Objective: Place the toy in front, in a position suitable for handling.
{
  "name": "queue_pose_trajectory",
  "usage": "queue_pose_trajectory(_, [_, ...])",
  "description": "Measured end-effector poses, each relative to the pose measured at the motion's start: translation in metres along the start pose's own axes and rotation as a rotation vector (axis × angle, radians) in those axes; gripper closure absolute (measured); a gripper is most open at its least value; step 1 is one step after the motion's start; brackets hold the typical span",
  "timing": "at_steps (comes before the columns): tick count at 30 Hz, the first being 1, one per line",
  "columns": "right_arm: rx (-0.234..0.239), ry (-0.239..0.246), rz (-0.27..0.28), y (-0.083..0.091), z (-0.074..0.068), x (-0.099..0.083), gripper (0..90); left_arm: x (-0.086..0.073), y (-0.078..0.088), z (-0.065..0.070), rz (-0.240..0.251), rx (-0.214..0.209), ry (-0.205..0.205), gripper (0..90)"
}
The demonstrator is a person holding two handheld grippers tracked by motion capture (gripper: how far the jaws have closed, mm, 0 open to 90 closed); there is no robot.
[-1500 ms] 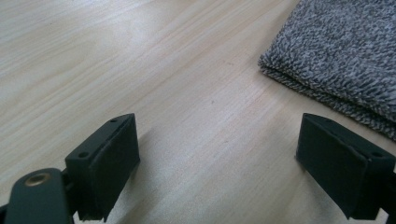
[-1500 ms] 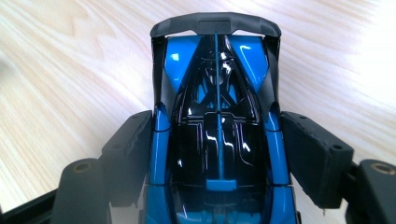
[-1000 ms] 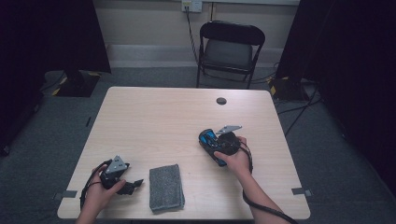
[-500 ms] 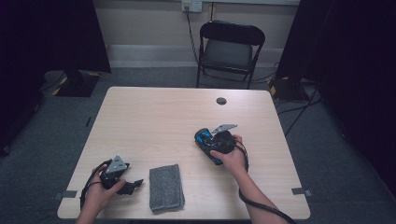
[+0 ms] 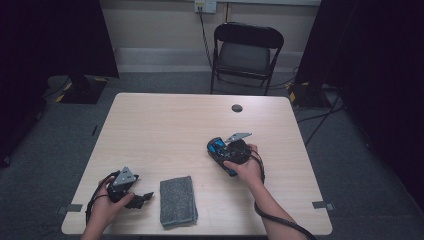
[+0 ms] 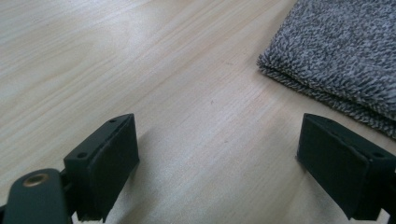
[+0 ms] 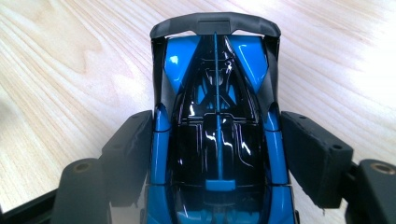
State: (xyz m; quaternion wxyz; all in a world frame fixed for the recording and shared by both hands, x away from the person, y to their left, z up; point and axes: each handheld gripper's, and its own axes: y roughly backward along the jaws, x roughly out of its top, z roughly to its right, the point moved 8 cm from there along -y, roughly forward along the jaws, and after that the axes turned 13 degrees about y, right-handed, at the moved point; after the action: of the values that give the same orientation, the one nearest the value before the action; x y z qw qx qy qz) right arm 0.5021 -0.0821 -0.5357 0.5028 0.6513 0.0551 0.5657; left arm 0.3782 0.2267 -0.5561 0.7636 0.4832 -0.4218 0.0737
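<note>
While the left gripper (image 5: 142, 199) rests low at the near left of the desk (image 5: 165, 125), its jaws stand wide with nothing but bare wood between them, as the left gripper view makes plain. Just beside it to the right lies a folded grey cloth (image 5: 178, 200), apart from the jaws, its fuzzy corner showing at the upper right of that view (image 6: 341, 56). A sideways sweep from here could catch that corner on one pad and drag or unfold the cloth, since the fabric is soft and looks to have nothing pinning it down.

Further right, past the middle of the desk, the right gripper (image 5: 216, 148) holds a blue and black toy car (image 5: 218, 148). In the right gripper view the car (image 7: 217, 130) sits lengthwise between the two pads, which press on its flanks near the cabin, with the dark rear wing pointing away from the camera.

The main risk lies here, by judgement. The bodywork is glossy and curves inward, so the flat pads likely bear on narrow strips; a quick swing or a tilt of the wrist could let the car slide forward out of the grip and drop onto the desk. Squeezing harder might scuff the paint or strain the thin wing. The cable trailing from the right hand could also snag.
</note>
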Motion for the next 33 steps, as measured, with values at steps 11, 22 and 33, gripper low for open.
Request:
queue_pose_trajectory(11, [0.013, 0.01, 0.044, -0.002, -0.001, -0.006, 26.3, 0.0, 0.0, 0.0, 0.0, 0.0, -0.001, 12.0])
queue_pose_trajectory(22, [-0.006, 0.067, 0.074, 0.008, -0.005, -0.007, 15.4, 0.0, 0.0, 0.0, 0.0, 0.0, -0.001, 12.0])
queue_pose_trajectory(33, [-0.043, 0.039, 0.111, 0.037, -0.008, -0.037, 14.5, 0.0, 0.0, 0.0, 0.001, 0.002, -0.002, 12.0])
